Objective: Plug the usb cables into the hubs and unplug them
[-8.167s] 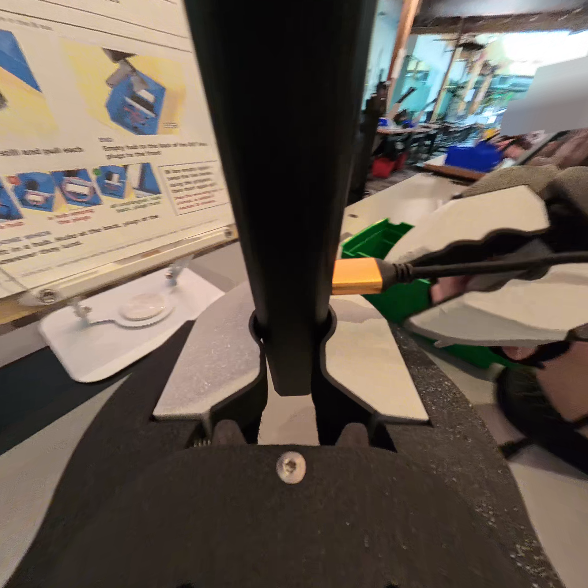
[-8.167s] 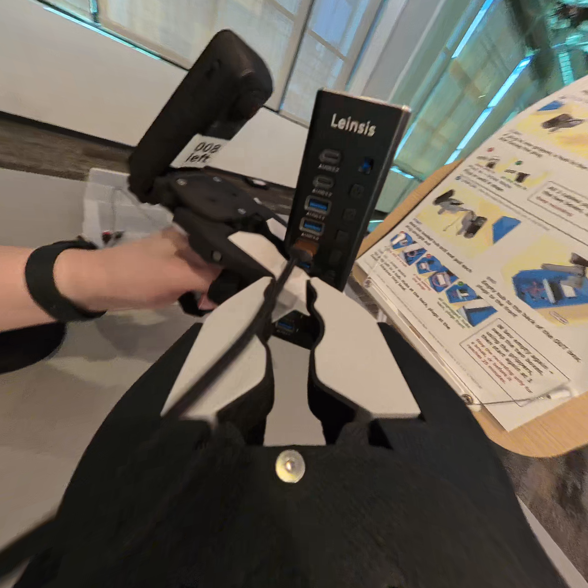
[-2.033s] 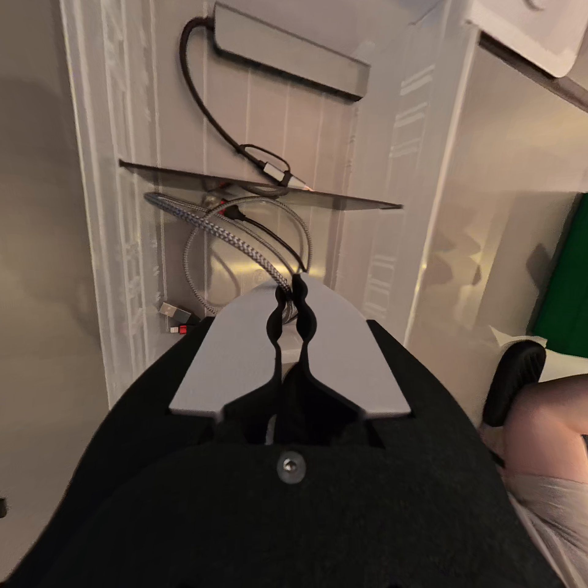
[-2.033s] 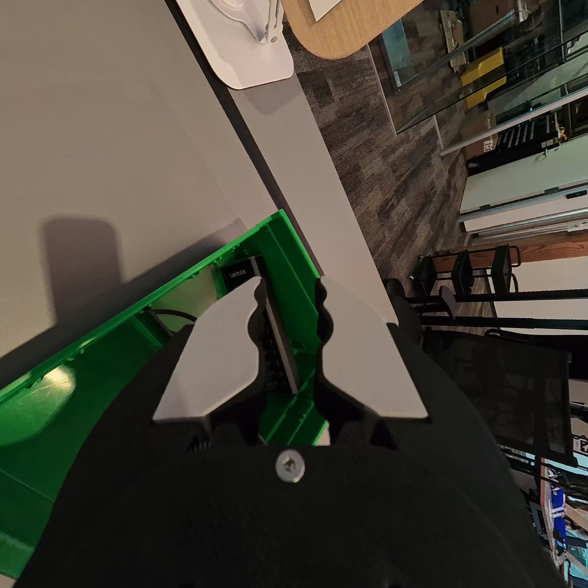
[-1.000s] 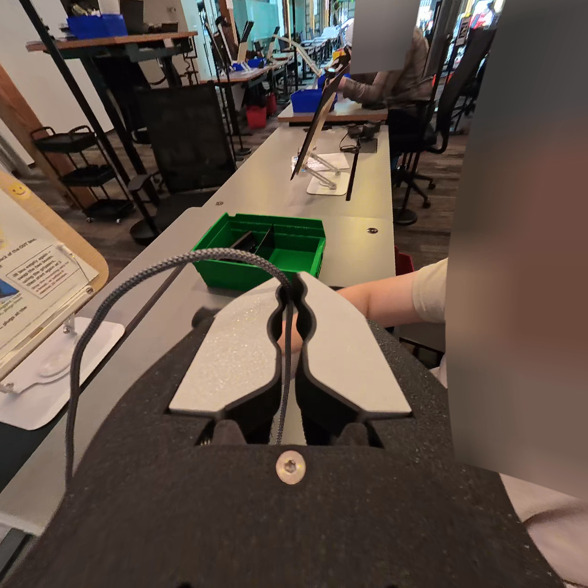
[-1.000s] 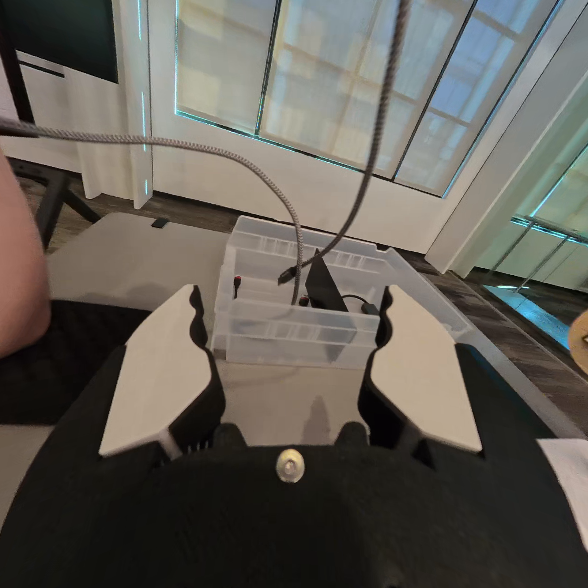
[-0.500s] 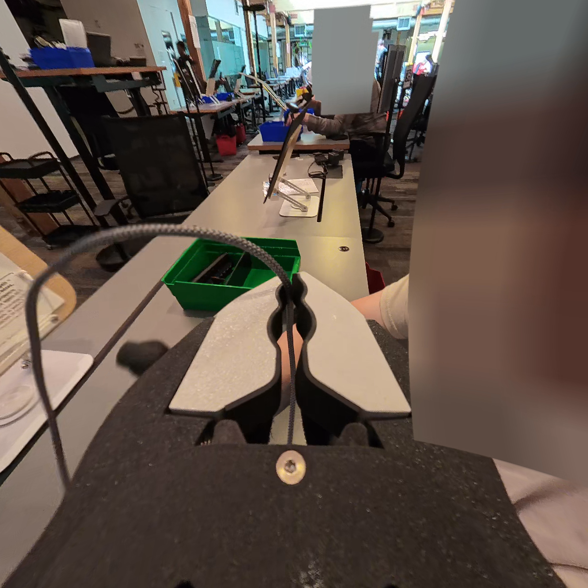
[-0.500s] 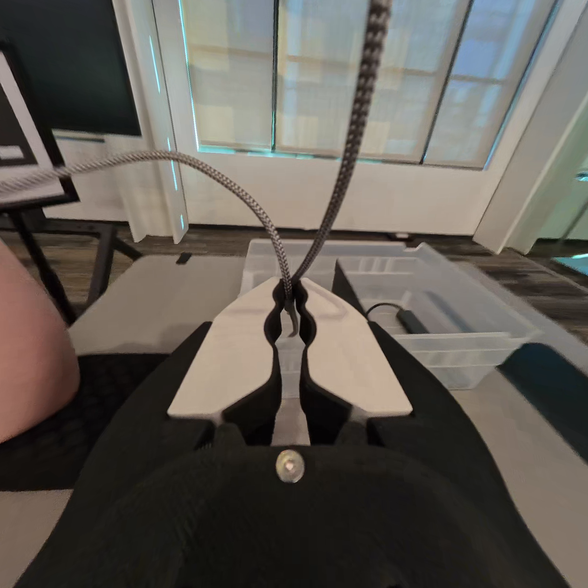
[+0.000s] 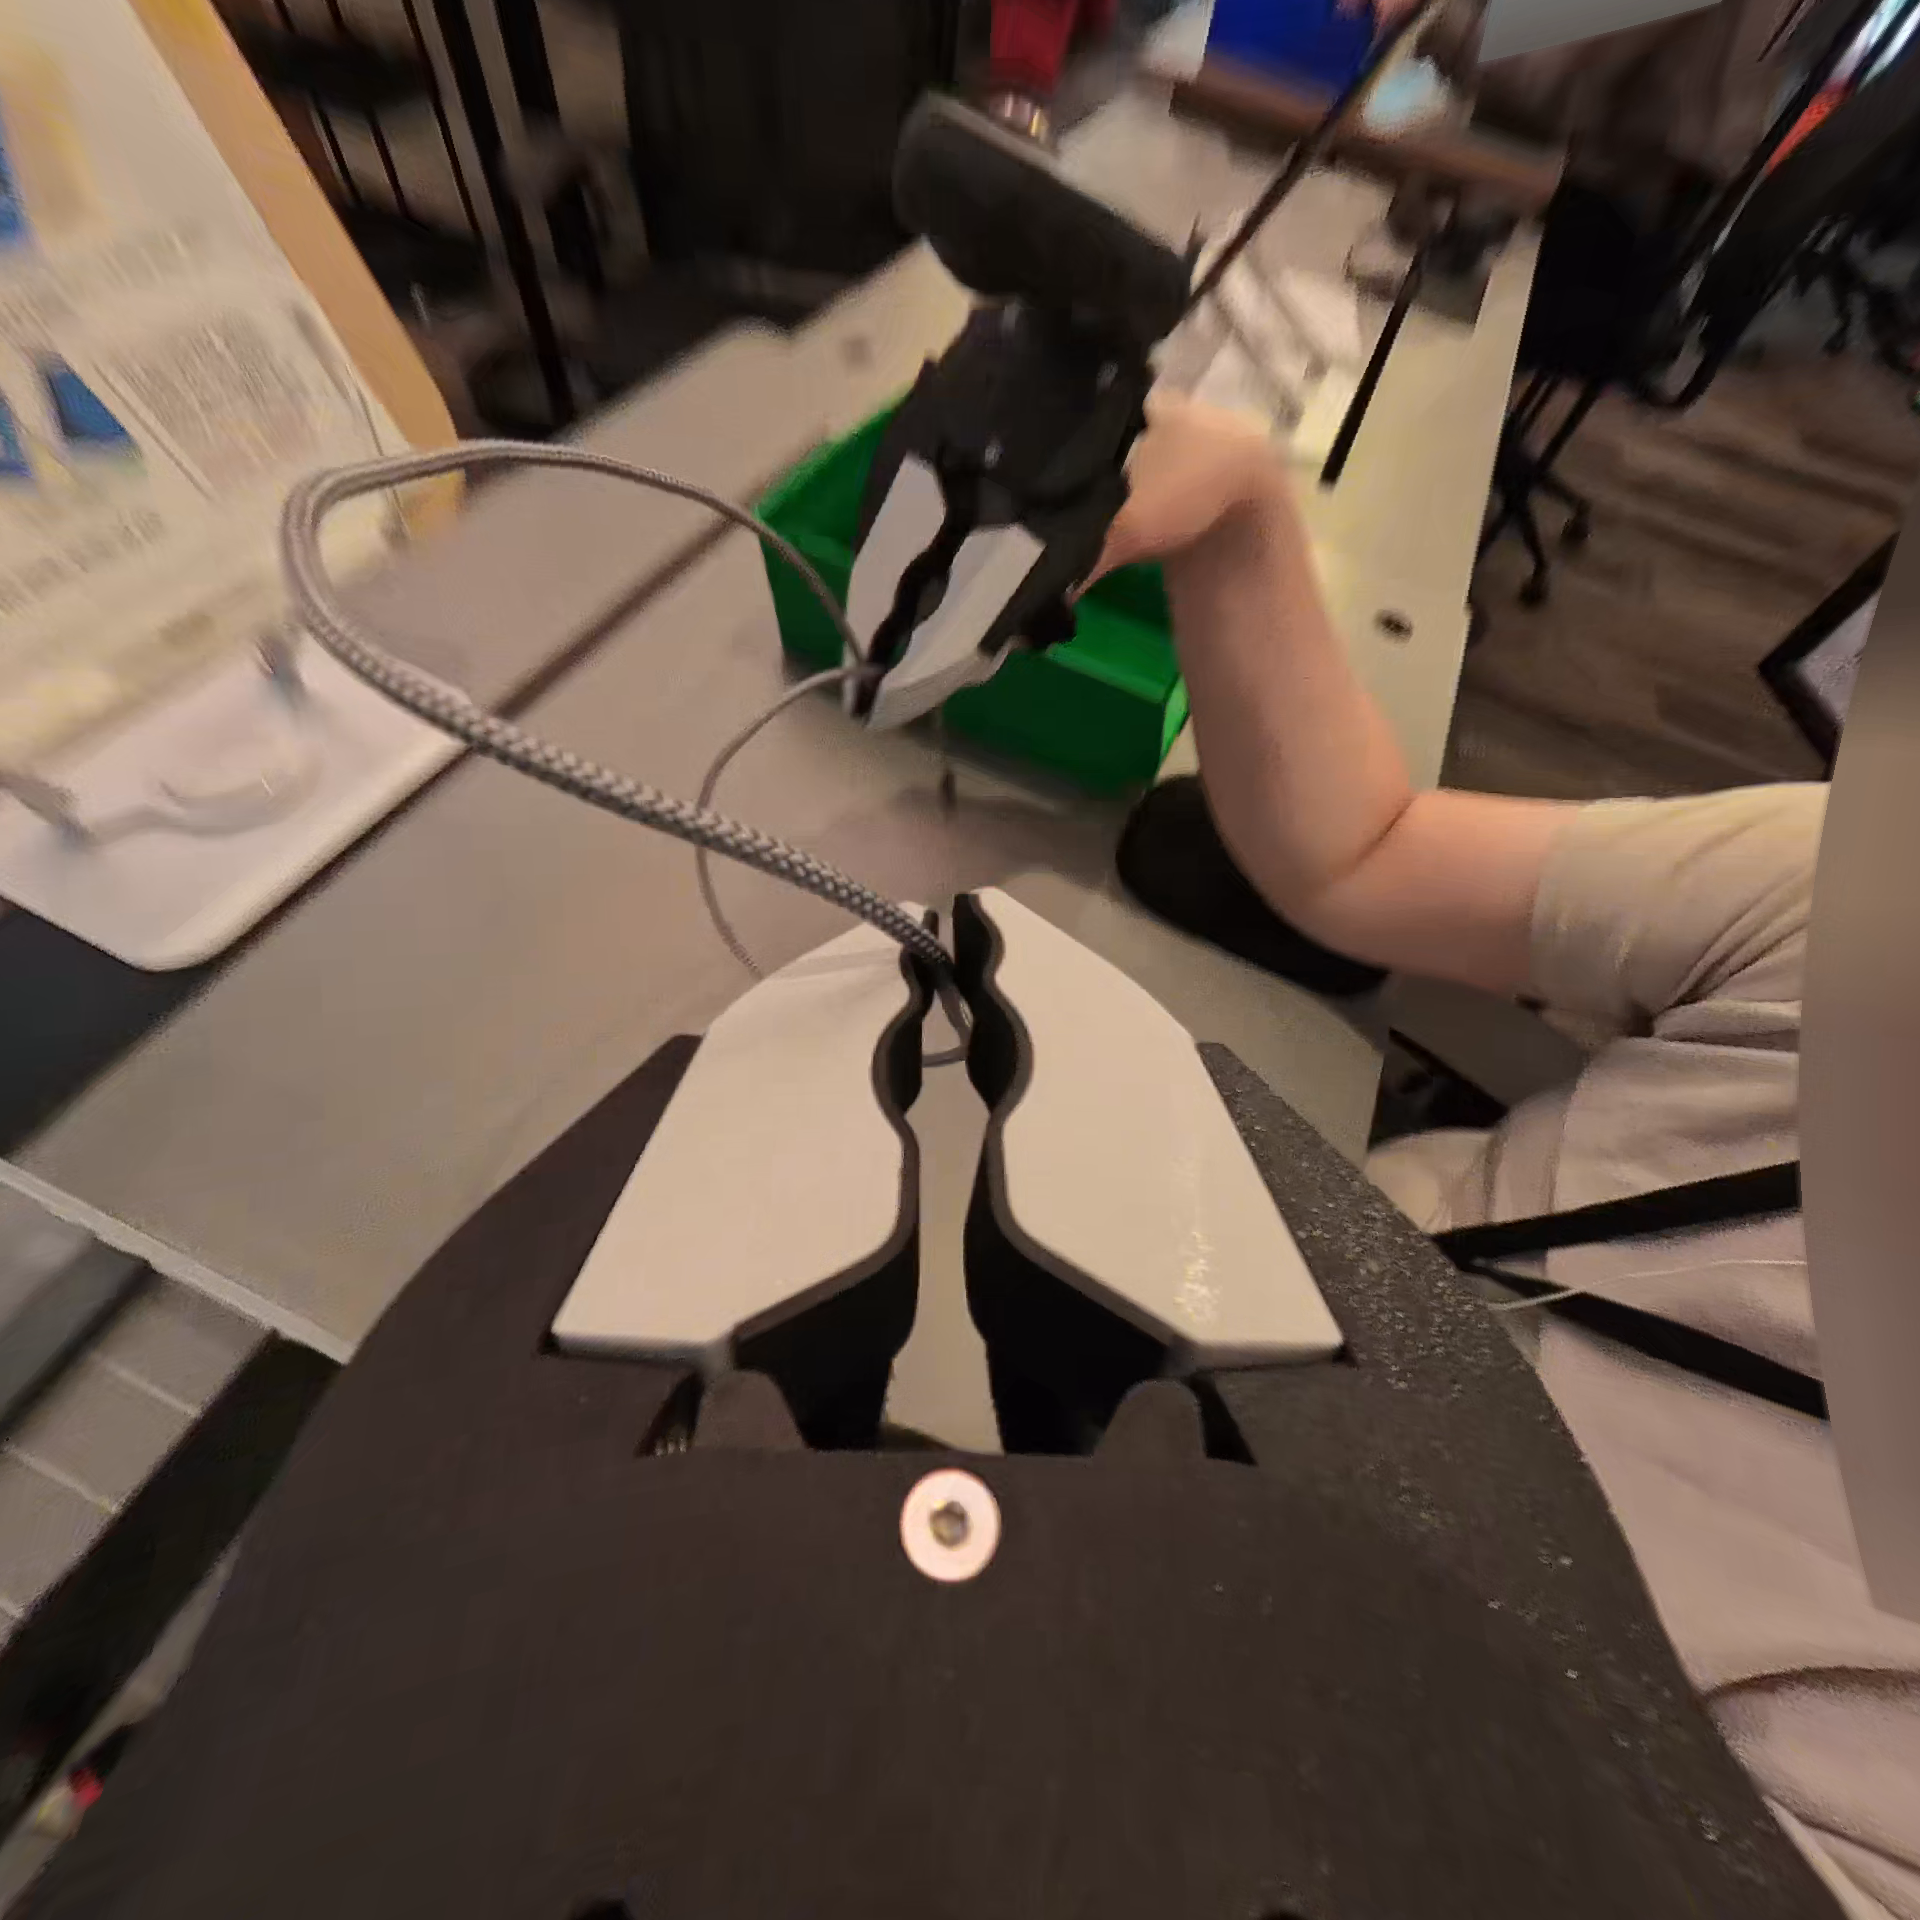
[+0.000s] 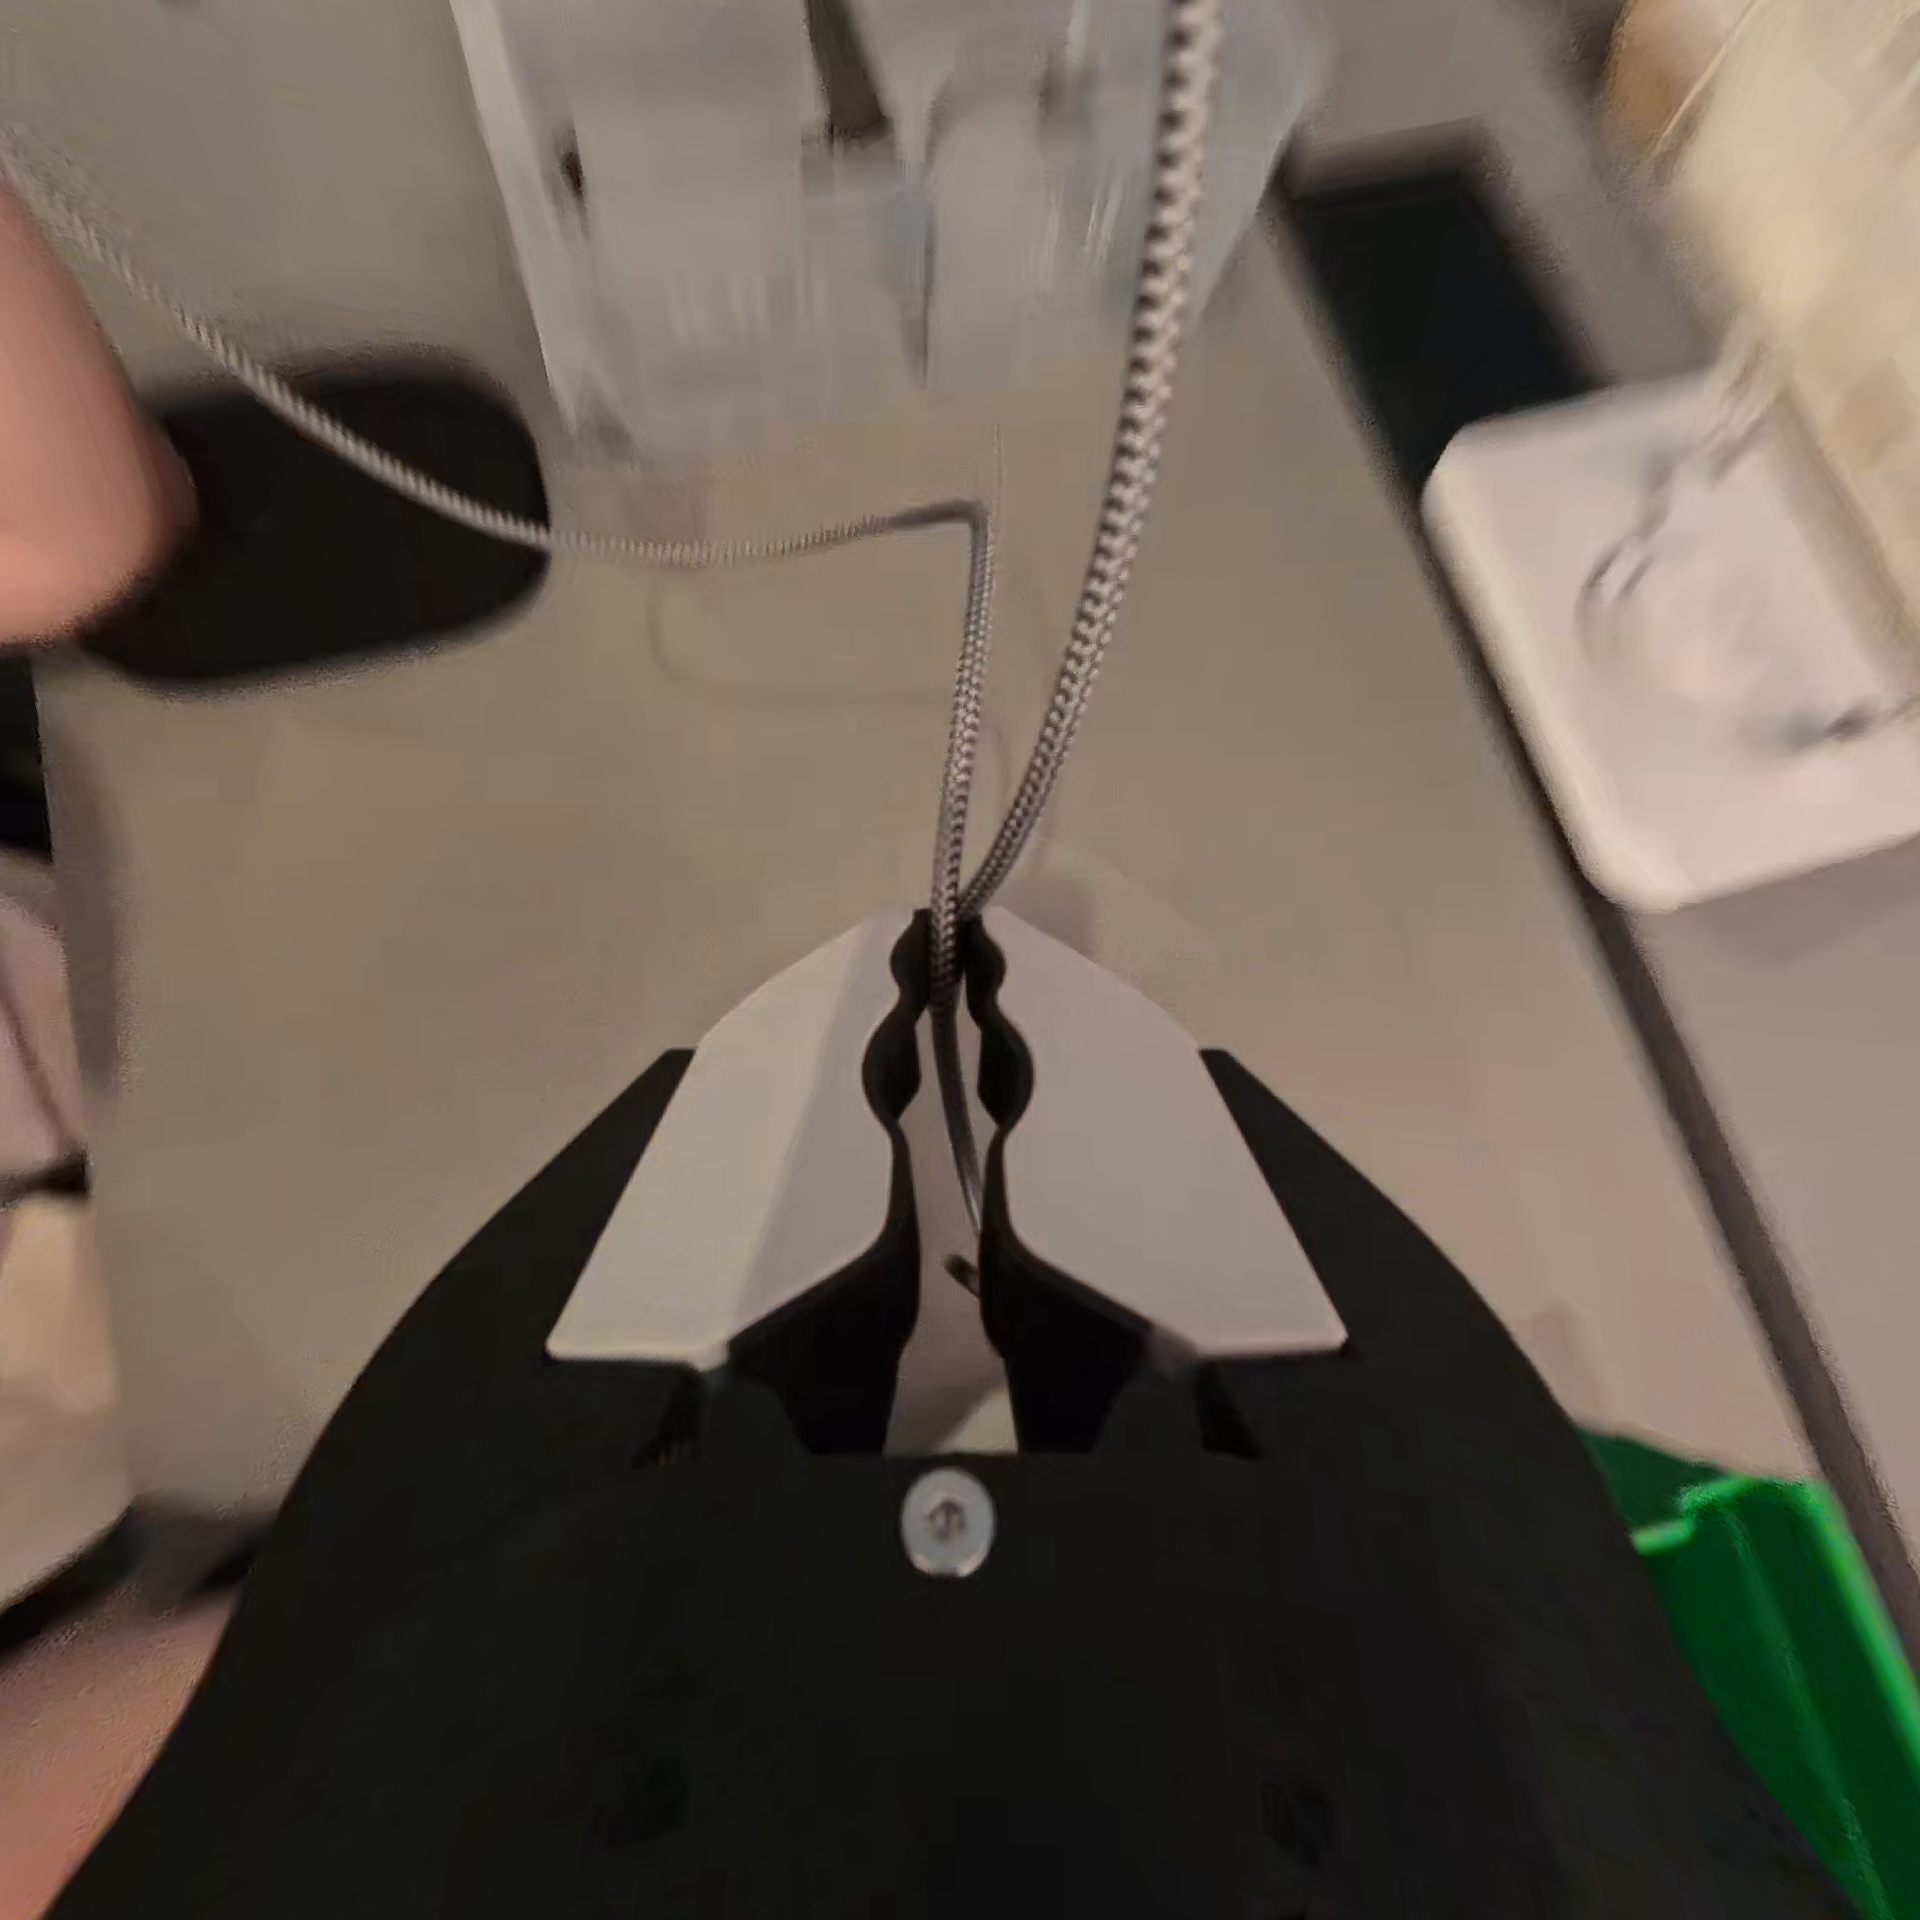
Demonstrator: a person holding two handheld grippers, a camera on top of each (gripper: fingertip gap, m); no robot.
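Grey desk [image 9: 436,1039] below: left gripper [image 9: 940,935] and right gripper [image 10: 943,925] both clenched on braided cable [image 9: 582,753]; green bin [image 9: 1081,686] beyond.

The far end of the right wrist view is smeared by motion: the clear plastic bin [image 10: 883,177] is only pale streaks, and nothing inside it can be made out. The braided cable [image 10: 1143,364] runs off the top edge, so its far end is unseen. The green bin [image 10: 1787,1621] is cut by the right edge, its contents hidden. In the left wrist view the sign board [image 9: 156,343] at far left is blurred and cropped. The right gripper [image 9: 883,691] there is blurred, and the plug at its tips is too small to tell. The green bin's interior is hidden behind that gripper.
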